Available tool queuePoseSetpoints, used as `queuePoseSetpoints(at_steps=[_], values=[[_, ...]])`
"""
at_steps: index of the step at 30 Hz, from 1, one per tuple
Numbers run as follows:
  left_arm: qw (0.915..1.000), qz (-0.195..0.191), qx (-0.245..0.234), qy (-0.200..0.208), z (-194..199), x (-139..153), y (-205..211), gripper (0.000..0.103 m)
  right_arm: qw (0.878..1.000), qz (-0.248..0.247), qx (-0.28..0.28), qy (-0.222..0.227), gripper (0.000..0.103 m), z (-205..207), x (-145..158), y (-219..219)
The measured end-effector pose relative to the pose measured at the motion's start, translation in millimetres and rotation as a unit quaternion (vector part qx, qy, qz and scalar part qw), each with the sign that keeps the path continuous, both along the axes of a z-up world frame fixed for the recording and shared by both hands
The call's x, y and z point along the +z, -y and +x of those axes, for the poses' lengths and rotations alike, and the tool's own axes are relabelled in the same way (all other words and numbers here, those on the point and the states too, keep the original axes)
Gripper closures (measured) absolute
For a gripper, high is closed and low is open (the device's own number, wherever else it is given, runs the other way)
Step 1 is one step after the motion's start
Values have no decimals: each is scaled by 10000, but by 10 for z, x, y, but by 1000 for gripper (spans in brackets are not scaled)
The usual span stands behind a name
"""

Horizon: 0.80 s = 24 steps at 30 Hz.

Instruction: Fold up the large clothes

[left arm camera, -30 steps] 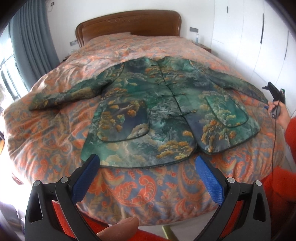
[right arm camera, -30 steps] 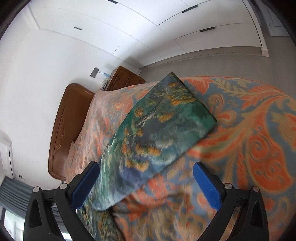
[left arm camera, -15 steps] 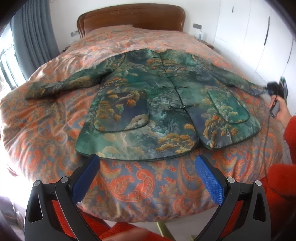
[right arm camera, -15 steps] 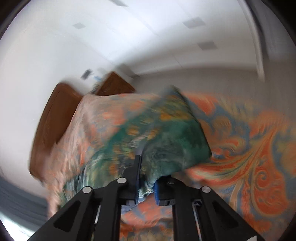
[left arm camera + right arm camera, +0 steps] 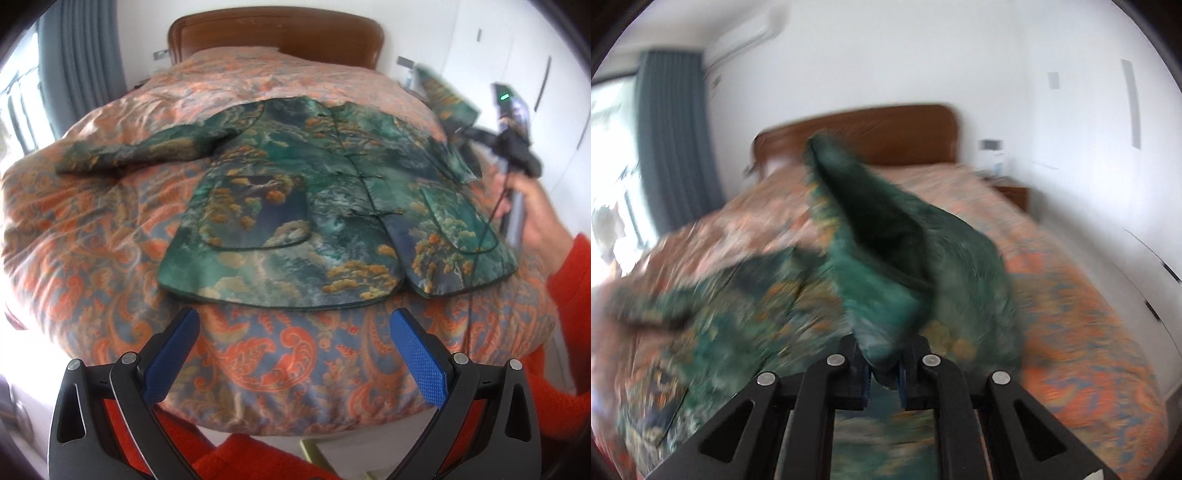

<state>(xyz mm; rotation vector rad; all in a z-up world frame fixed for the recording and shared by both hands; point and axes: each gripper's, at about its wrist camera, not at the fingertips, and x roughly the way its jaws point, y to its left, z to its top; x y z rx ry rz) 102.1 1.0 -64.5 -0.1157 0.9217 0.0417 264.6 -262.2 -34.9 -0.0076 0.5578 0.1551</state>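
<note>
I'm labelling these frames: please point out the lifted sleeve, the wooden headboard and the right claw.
Lifted green patterned jacket sleeve (image 5: 886, 280): right wrist view, its middle.
Brown wooden headboard (image 5: 277, 33): left wrist view, centre panel.
Right claw (image 5: 882, 373): right wrist view, between fingertips.

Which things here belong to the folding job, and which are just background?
Job: jacket, its lifted sleeve, right gripper shut on that sleeve, left gripper open, bed.

Background: headboard, curtain, air conditioner, wardrobe.

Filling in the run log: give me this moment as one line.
garment: jacket flat on bed | right hand-held gripper: shut on sleeve, lifted | left hand-held gripper: open, empty, near hem
</note>
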Motion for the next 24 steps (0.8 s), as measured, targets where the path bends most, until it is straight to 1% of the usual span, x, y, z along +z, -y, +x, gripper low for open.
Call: queuePoseSetpoints(at_steps=[2, 4, 5, 7, 8, 9, 10, 11, 12, 14, 16, 18, 19, 20, 21, 23, 24], values=[[10000, -17, 89, 1, -30, -10, -75, 1, 9988, -49, 252, -409, 92, 102, -216, -326], [9998, -5, 191, -2, -49, -30, -154, 1, 9960, -31, 392, -798, 92, 190, -421, -505], [9997, -1, 228, -12, -49, -46, -177, 1, 9930, -14, 459, -1087, 92, 272, -578, -607], [9995, -29, 302, -78, -36, -92, -235, 1, 9892, -44, 485, -1380, 89, 253, -732, -672], [9995, -43, 311, -106, -31, -106, -260, 1, 9873, -85, 456, -1517, 85, 278, -819, -713], [9994, -47, 305, -128, -13, -124, -278, 1, 9855, -95, 467, -1626, 74, 281, -875, -741], [9995, -29, 283, -140, 17, -146, -291, 1, 9832, -33, 549, -1741, 65, 277, -912, -761], [9996, 29, 245, -151, 65, -170, -296, 1, 9818, 43, 635, -1787, 49, 269, -940, -754], [9996, 114, 193, -175, 129, -194, -293, 1, 9812, 131, 740, -1780, 40, 228, -925, -759], [9995, 173, 49, -269, 278, -226, -285, 1, 9825, 176, 874, -1633, 35, 92, -876, -809], [9992, -21, -162, -353, 469, -216, -269, 1, 9830, 196, 1018, -1515, 34, -107, -822, -847], [9976, -426, -402, -361, 724, -159, -233, 1, 9852, 295, 1093, -1290, 33, -472, -737, -798], [9950, -753, -572, -337, 921, -115, -189, 1, 9861, 333, 1076, -1221, 32, -575, -719, -743], [9925, -948, -698, -334, 1049, -94, -149, 1, 9876, 405, 1020, -1119, 29, -753, -704, -657], [9884, -1201, -871, -333, 1267, -72, -71, 1, 9893, 484, 923, -1023, 28, -927, -698, -561], [9812, -1494, -1173, -331, 1659, -80, 100, 1, 9921, 654, 637, -859, 28, -1292, -740, -367], [9783, -1563, -1307, -368, 1895, -118, 222, 1, 9927, 716, 495, -832, 28, -1431, -778, -289]])
